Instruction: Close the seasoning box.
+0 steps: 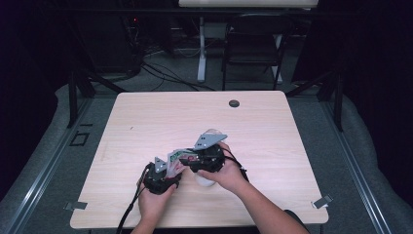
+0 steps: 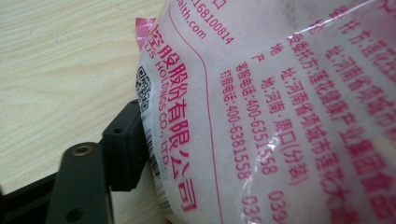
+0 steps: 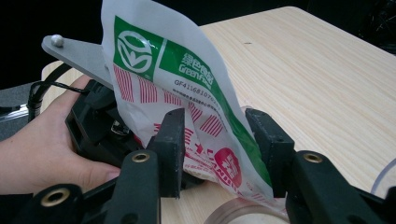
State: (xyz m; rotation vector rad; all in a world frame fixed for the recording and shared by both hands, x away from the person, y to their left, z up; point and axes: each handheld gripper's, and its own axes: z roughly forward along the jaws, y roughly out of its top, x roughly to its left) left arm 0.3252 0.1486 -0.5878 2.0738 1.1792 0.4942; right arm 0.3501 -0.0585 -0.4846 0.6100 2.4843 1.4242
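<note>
**Operator:** Looking down from the high view first; I see the left gripper and the right gripper close together near the front middle of the table, with the printed packet between them; a clear round container sits just behind my right hand.

**Colleague:** And the left gripper view?

**Operator:** Packet hard up against the lens; one black jaw touches its edge at the lower left; the other jaw is hidden behind the film, so whether that gripper truly pinches it I cannot tell.

**Colleague:** Right gripper view?

**Operator:** Packet standing upright between my jaws; the left jaw touches the film, the right one stands a little apart, so I read this gripper as open, not clamping; beyond it sits the left hand with its gripper.

**Colleague:** Risks?

**Operator:** I judge the thin film may slip or crumple if one side closes before the other has a firm hold; a tug then could tear it or spill the contents beside the container.
</note>
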